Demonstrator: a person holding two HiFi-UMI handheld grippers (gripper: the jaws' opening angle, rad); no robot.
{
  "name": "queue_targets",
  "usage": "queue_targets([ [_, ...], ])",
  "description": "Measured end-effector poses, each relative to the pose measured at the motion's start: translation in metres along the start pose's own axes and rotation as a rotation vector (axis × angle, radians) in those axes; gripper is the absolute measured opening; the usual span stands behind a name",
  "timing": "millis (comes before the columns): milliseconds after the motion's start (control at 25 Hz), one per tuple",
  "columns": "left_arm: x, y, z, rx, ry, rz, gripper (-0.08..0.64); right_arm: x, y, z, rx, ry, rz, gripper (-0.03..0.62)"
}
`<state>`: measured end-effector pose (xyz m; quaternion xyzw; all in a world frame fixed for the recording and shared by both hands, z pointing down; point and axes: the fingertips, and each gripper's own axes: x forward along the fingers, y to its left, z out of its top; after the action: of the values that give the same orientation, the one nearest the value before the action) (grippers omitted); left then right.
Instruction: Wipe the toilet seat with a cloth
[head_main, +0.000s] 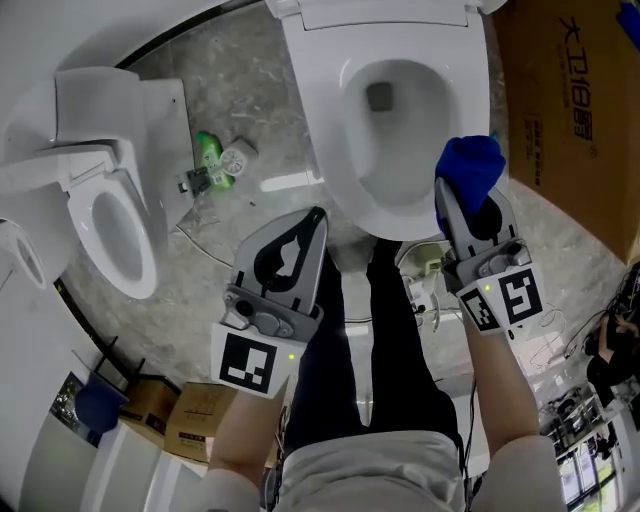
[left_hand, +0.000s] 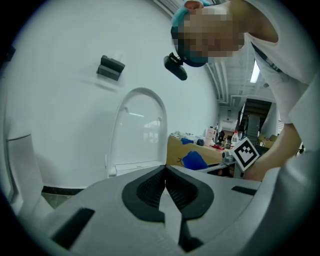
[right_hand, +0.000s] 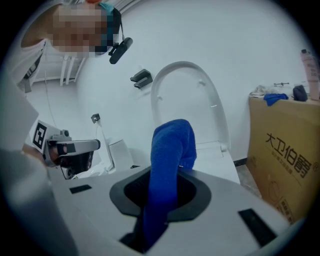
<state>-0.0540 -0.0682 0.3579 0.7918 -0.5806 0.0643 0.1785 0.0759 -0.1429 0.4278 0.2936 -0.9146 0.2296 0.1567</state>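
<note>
The right gripper (head_main: 460, 205) is clenched on a blue cloth (head_main: 470, 168), which stands up from between its jaws in a thick fold. The cloth hangs over the near right part of the toilet seat (head_main: 345, 150); I cannot tell if it already touches the rim. The left gripper (head_main: 315, 222) is closed with nothing inside and waits near, left of the bowl. I judge that the wiping is only about to begin: next, the cloth should be pressed down on the seat and drawn along the rim. The lid (right_hand: 190, 100) stands upright behind.
</note>
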Motion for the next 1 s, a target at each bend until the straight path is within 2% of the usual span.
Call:
queue_targets([
  [160, 0.000, 0.005, -0.003, -0.017, 0.003, 0.011, 0.006, 0.027, -0.021, -0.006, -0.058, 0.036, 0.001, 0.066],
  [360, -0.001, 0.017, -0.010, -0.030, 0.016, 0.038, 0.006, 0.065, -0.050, -0.008, -0.072, 0.056, -0.036, 0.066],
  [600, 0.001, 0.019, -0.013, -0.030, 0.012, 0.041, 0.006, 0.113, -0.083, -0.019, -0.090, 0.127, -0.069, 0.066],
  [760, 0.003, 0.017, -0.017, -0.050, 0.009, 0.049, 0.006, 0.136, -0.099, -0.026, 0.007, 0.172, -0.065, 0.066],
  [1000, -0.003, 0.027, -0.022, -0.039, 0.031, 0.053, 0.006, 0.169, -0.117, -0.034, -0.012, 0.234, -0.095, 0.066],
])
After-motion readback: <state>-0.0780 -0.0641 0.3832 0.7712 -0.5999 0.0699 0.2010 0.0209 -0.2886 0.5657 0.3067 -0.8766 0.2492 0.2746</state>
